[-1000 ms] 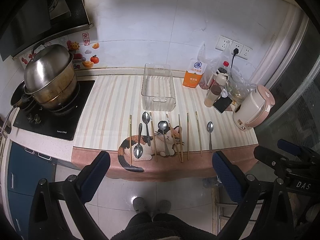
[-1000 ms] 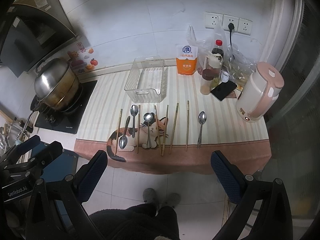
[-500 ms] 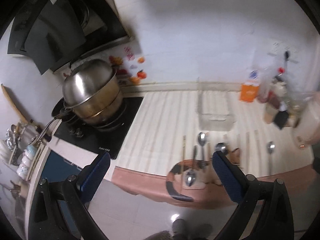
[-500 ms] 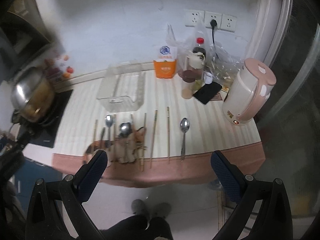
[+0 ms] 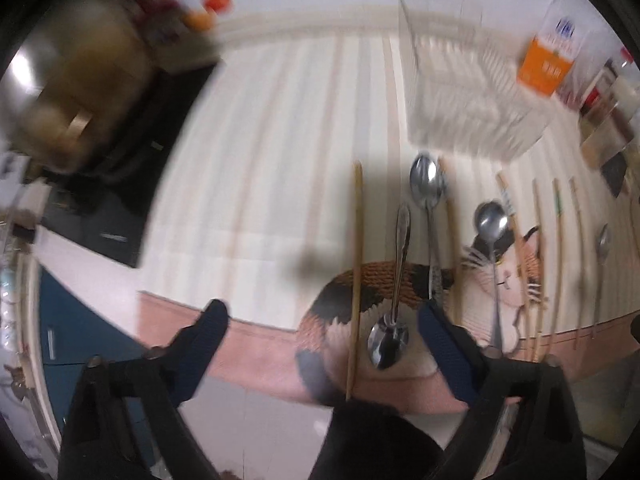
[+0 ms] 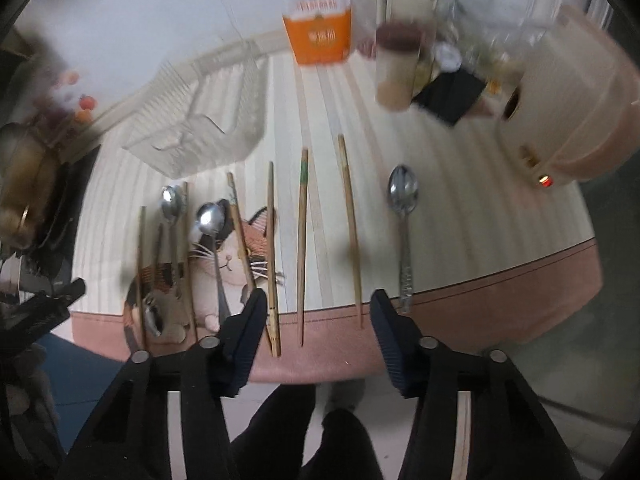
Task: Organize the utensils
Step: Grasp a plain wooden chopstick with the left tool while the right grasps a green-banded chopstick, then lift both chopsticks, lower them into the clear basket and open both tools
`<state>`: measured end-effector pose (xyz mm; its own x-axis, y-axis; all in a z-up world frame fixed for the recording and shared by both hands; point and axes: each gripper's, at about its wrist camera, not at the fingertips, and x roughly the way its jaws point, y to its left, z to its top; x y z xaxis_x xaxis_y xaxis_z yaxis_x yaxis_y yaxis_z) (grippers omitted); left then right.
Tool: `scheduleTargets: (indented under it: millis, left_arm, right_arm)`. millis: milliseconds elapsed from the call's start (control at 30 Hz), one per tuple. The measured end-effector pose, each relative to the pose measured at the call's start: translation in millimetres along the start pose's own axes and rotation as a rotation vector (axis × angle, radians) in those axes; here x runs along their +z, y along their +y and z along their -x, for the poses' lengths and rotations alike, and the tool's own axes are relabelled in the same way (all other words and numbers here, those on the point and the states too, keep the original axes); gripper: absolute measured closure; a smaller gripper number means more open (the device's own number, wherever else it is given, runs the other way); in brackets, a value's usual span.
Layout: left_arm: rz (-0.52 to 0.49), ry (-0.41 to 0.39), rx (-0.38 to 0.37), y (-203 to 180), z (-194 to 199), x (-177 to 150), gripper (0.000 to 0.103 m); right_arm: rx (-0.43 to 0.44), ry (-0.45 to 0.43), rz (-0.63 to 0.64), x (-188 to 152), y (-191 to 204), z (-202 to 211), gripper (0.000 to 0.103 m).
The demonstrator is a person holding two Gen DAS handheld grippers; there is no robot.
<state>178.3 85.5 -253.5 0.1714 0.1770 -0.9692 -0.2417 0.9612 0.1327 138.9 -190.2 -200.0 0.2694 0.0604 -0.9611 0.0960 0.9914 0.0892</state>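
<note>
- hovering at the counter's near edge, the left gripper [image 5: 322, 330] has its jaws wide and empty, straddling a wooden chopstick [image 5: 355, 276] and a steel spoon [image 5: 394, 280] on the striped cat-print mat [image 5: 280, 184].
- the right gripper [image 6: 316, 314] is spread too, though narrower, holding nothing, framing two wooden chopsticks [image 6: 302, 248].
- the clear plastic bin [image 5: 464, 96] waits behind the utensils.
- risk: with utensils lying close together, a closing jaw may pinch two pieces or flick a neighbour off the edge.
</note>
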Motion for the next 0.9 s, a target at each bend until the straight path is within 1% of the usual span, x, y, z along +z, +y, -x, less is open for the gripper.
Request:
scheduleTargets:
  millis: [33, 100, 200, 267, 300, 333, 367, 400, 433, 467, 500, 533, 567, 600, 700, 833, 900]
  left_arm:
    - [-0.003, 0.023, -0.012, 1, -11, 2, 0.026]
    - [-0.012, 0.091, -0.046, -1, -42, 7, 0.026]
    - [-0.029, 0.14, -0.066, -5, -66, 10, 0.026]
    - [-0.032, 0.159, -0.084, -7, -74, 10, 0.035]
    - [-0.034, 0.165, -0.097, -8, -76, 10, 0.052]
    - [-0.03, 0.169, -0.115, -8, -77, 9, 0.062]
    - [-0.02, 0.158, -0.129, -7, -75, 10, 0.066]
    - [-0.029, 0.151, -0.127, -8, -73, 11, 0.076]
    - [-0.035, 0.145, -0.128, -8, -70, 12, 0.093]
    - [-0.037, 0.143, -0.128, -8, -69, 12, 0.098]
    - [-0.04, 0.145, -0.134, -8, -67, 13, 0.098]
    - [-0.044, 0.147, -0.137, -7, -66, 14, 0.098]
    - [-0.047, 0.146, -0.136, -7, -64, 15, 0.098]
    - [-0.048, 0.144, -0.139, -7, -62, 16, 0.098]
    - [-0.048, 0.144, -0.153, -2, -59, 15, 0.098]
    - [-0.053, 0.141, -0.162, -6, -50, 10, 0.096]
    - [-0.064, 0.142, -0.165, -1, -51, 15, 0.096]
  right_arm:
    - [0.005, 0.022, -0.01, 4, 1, -13, 0.054]
    - [-0.006, 0.051, -0.017, 11, 5, -32, 0.059]
    - [-0.029, 0.106, -0.019, 23, 11, -65, 0.059]
    - [-0.041, 0.133, -0.021, 30, 14, -82, 0.059]
    - [-0.055, 0.148, -0.022, 34, 16, -93, 0.059]
    - [-0.058, 0.155, -0.024, 37, 18, -101, 0.059]
    - [-0.059, 0.161, -0.023, 40, 20, -108, 0.059]
    - [-0.069, 0.168, -0.012, 43, 24, -117, 0.059]
    - [-0.081, 0.173, -0.003, 44, 27, -123, 0.059]
    - [-0.091, 0.18, 0.009, 45, 30, -130, 0.063]
    - [-0.103, 0.186, 0.021, 46, 32, -133, 0.068]
    - [-0.115, 0.165, 0.05, 46, 37, -132, 0.076]
    - [-0.142, 0.173, 0.073, 45, 40, -133, 0.093]
    - [-0.157, 0.185, 0.086, 43, 41, -132, 0.095]
    - [-0.165, 0.23, 0.09, 33, 39, -130, 0.095]
    - [-0.165, 0.236, 0.072, 26, 35, -127, 0.095]
    - [-0.173, 0.243, 0.062, 22, 33, -127, 0.095]
